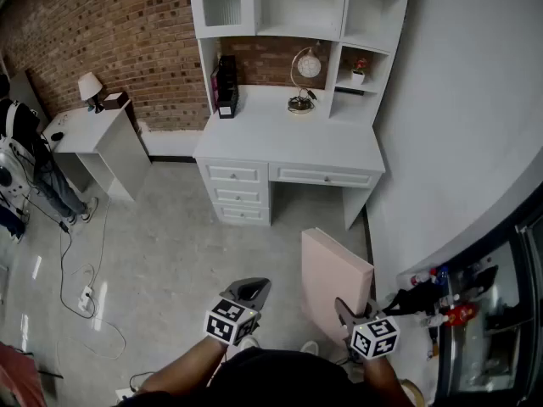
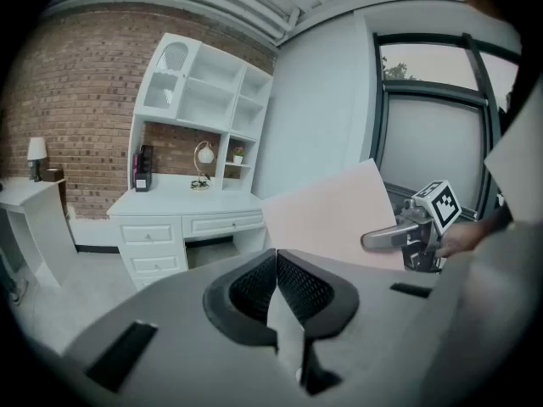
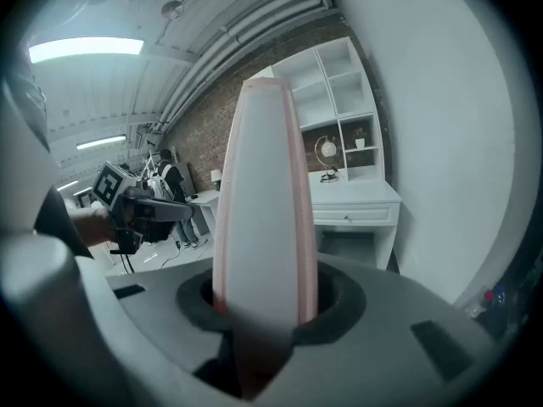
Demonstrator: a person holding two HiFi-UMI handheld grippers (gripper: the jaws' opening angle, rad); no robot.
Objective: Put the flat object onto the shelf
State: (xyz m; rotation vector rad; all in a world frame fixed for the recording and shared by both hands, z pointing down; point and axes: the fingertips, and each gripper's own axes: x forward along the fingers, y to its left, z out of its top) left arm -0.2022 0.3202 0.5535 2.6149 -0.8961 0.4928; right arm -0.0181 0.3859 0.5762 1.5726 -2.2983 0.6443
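Right gripper (image 1: 346, 310): jaws clamped on the near edge of the pink flat object (image 1: 335, 280), one pad on each face. The object stands on edge, tilted forward, clear of the grey floor (image 1: 170, 253). Left gripper (image 2: 274, 261): jaws together, nothing between them, held off to the object's left, not touching it. White desk (image 1: 288, 138) with its shelf unit (image 1: 299, 7) stands ahead against the brick wall (image 1: 110, 32), well apart from the object.

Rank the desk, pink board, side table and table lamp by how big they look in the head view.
1. desk, clearly largest.
2. pink board and side table: they look about alike. The board is far nearer the camera, so I won't rank them.
3. table lamp, smallest.
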